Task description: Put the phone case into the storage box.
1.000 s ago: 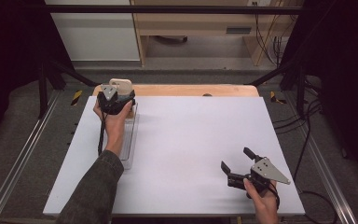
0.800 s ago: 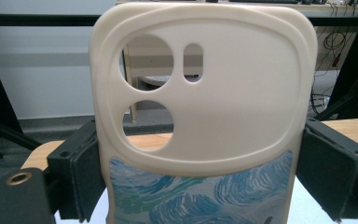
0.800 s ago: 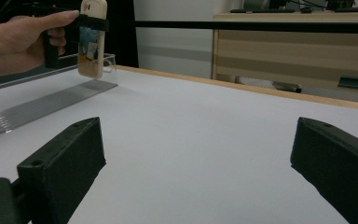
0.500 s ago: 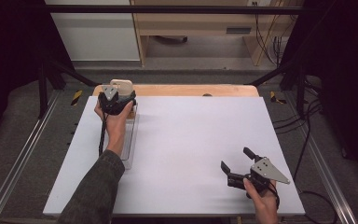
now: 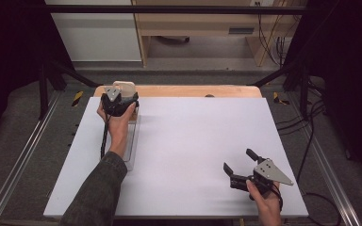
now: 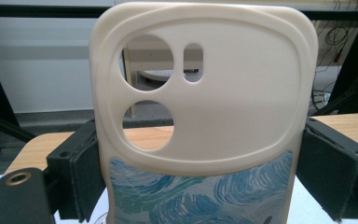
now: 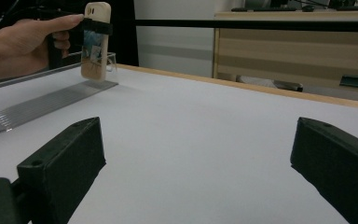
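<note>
High view: left tool (image 5: 120, 96) grips the phone case (image 5: 125, 86) upright over the stand's (image 5: 131, 141) far end; right tool (image 5: 238, 168) gapes empty, well apart.

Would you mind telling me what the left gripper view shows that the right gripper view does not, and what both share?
Left gripper view: the phone case close up, with three camera cutouts and a blue swirl pattern, clamped between the left gripper's jaws.

Right gripper view: the right gripper open above the white table, plus a clear ribbed stand under the case.

Both: the phone case held upright.
</note>
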`<state>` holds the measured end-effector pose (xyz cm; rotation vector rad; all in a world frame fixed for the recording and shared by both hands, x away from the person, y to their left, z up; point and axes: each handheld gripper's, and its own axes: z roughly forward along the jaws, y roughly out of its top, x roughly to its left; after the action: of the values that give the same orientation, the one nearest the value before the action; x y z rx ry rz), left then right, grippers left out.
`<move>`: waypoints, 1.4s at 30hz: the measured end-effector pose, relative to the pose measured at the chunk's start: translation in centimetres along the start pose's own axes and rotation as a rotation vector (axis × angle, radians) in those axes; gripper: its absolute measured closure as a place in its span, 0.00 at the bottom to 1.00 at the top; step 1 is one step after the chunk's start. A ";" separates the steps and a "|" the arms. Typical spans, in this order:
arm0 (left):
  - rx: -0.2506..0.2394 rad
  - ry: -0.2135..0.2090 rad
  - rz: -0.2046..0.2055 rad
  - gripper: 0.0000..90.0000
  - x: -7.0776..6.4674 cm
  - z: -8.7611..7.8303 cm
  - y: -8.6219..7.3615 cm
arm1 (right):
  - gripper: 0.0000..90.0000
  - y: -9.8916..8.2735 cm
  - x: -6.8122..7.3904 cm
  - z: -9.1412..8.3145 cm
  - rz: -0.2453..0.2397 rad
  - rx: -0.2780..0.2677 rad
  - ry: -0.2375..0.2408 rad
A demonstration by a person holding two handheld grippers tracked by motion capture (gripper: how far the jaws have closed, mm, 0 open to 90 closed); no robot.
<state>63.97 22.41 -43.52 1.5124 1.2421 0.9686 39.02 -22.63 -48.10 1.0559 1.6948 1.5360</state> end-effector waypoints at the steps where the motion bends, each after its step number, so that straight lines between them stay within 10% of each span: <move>1: -0.002 0.000 -0.001 0.12 0.0 0.0 0.0 | 0.03 0.0 0.0 0.0 -0.001 0.000 0.000; 42: 0.020 -0.016 -0.033 0.10 0.7 0.3 -0.3 | 0.03 0.0 0.2 0.1 -0.001 -0.001 0.012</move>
<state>64.29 23.05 -43.92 1.5078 1.2648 0.9233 38.96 -22.38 -48.04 1.0472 1.7022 1.5446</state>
